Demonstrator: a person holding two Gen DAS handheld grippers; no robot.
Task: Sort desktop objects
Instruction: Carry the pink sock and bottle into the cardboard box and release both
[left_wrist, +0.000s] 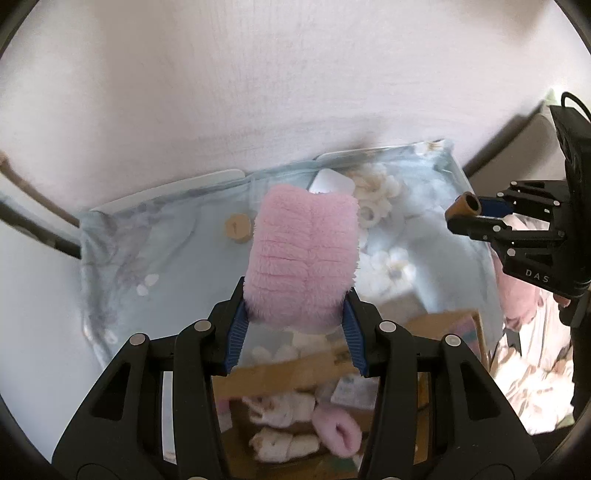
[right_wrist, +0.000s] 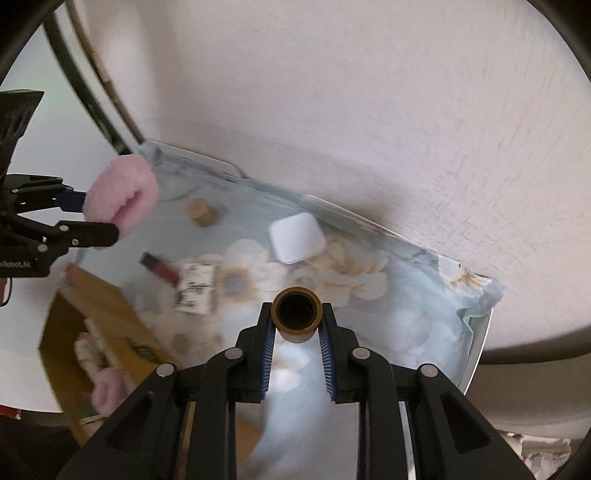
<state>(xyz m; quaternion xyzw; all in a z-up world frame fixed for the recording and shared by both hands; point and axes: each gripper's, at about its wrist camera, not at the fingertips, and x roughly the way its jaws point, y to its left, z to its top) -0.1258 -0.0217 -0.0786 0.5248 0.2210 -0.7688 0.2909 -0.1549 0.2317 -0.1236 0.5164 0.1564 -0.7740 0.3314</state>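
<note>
My left gripper (left_wrist: 295, 314) is shut on a fluffy pink sock roll (left_wrist: 303, 258) and holds it above the table; it also shows in the right wrist view (right_wrist: 120, 195). My right gripper (right_wrist: 297, 314) is shut on a small brown hollow cylinder (right_wrist: 297, 310), seen too in the left wrist view (left_wrist: 465, 206). A cardboard box (left_wrist: 295, 373) below the left gripper holds a pink sock roll (left_wrist: 338, 432) and cream rolled socks (left_wrist: 280, 410). On the floral cloth lie a wooden cylinder (right_wrist: 201, 211), a white case (right_wrist: 295, 238) and a dark red tube with a label (right_wrist: 162, 269).
The table has a light blue floral cloth (right_wrist: 406, 314) and stands against a white wall (right_wrist: 332, 92). The table's right edge (right_wrist: 480, 350) is close to my right gripper. Pink and white fabric (left_wrist: 524, 332) lies beyond the table on the right.
</note>
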